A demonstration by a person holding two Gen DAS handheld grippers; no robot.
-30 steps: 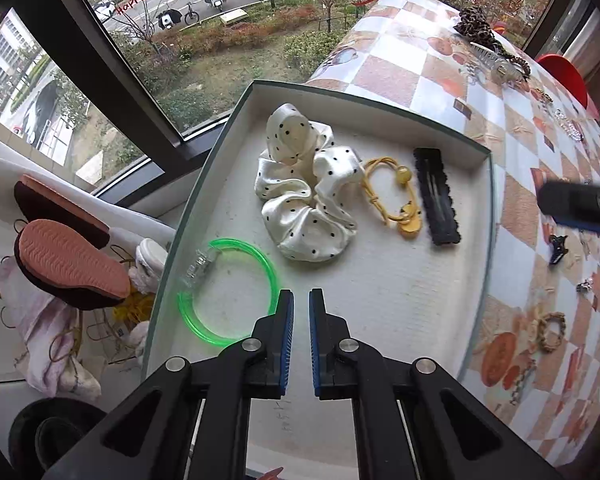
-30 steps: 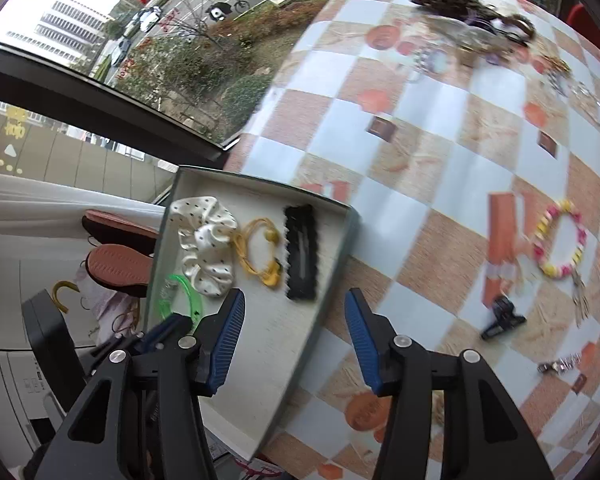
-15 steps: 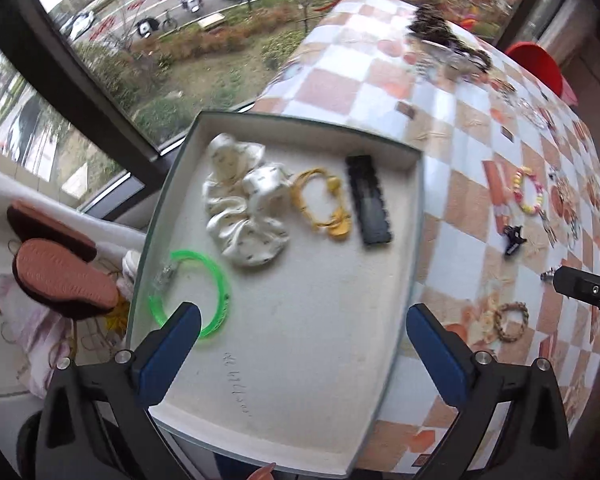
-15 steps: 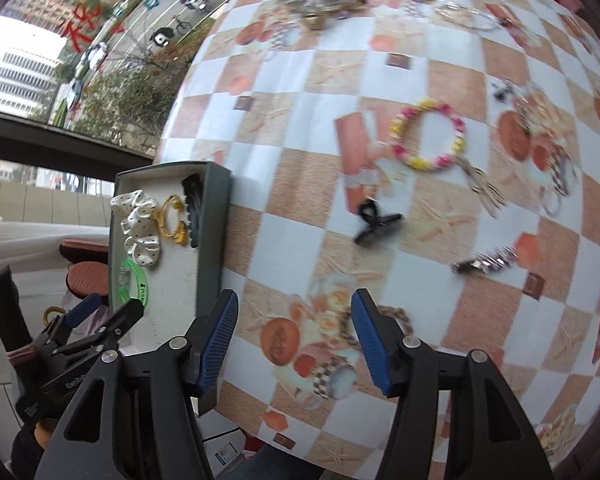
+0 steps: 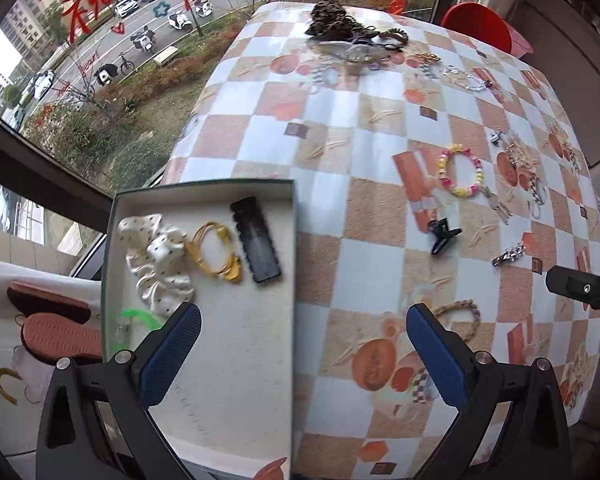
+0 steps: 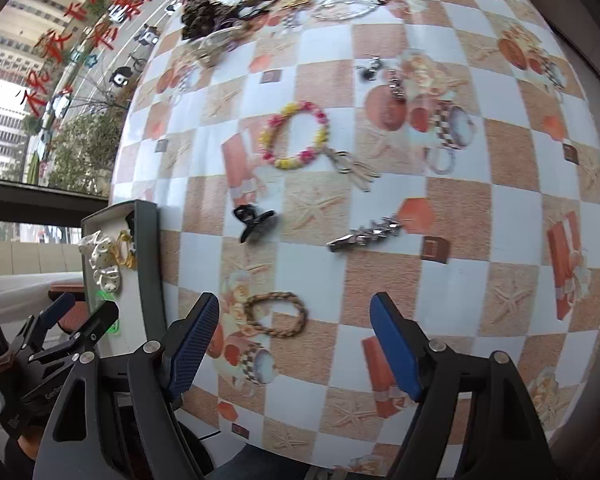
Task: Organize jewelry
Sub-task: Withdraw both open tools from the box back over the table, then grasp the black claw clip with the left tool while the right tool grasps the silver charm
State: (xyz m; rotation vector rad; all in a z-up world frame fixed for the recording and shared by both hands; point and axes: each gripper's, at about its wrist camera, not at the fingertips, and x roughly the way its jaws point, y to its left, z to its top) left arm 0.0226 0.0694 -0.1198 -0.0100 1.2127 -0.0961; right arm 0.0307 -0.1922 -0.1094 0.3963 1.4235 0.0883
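Braided bracelet next, near the desk's front edge

Right claw opening, empty, over the braided bracelet beside the tray; left claw spread wide, empty; the bracelet looks light and soft; pinch one side of its loop.

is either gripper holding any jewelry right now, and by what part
Nothing is held. The left gripper is open and empty; the right gripper is opening above the brown braided bracelet, not touching it.
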